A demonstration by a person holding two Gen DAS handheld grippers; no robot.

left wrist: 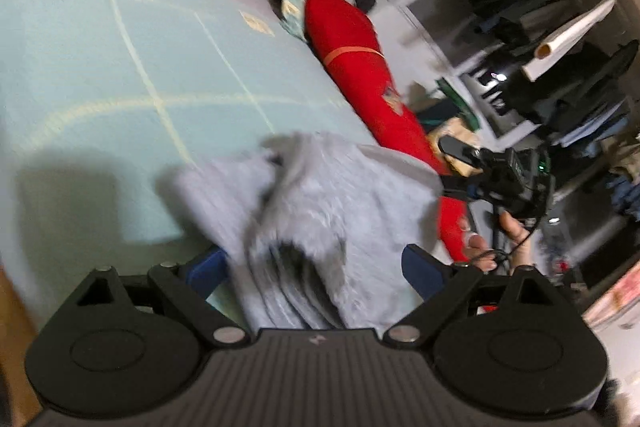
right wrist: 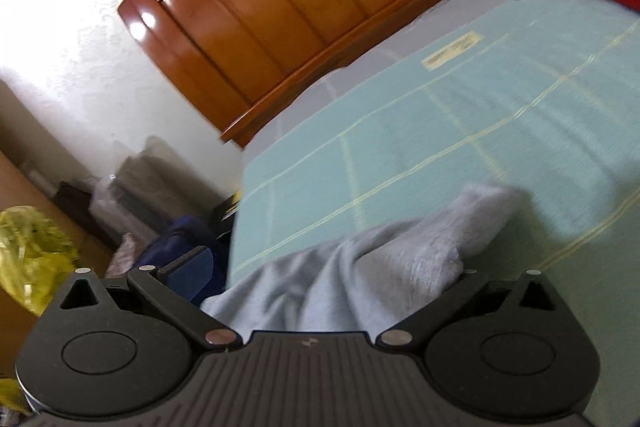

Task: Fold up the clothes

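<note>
A grey fleece garment lies bunched on the light green bed cover. In the left wrist view it fills the wide gap between my left gripper's blue-padded fingers, whose jaws stand spread apart. In the right wrist view the same grey garment drapes between my right gripper's fingers; the left blue pad is clear, the right finger is hidden under cloth. The right gripper also shows in the left wrist view, held by a hand at the bed's right.
A red bolster pillow lies along the bed's right side. A wooden headboard stands at the far end. Cluttered shelves rise at the right. Bags and a yellow plastic sack sit on the floor left of the bed.
</note>
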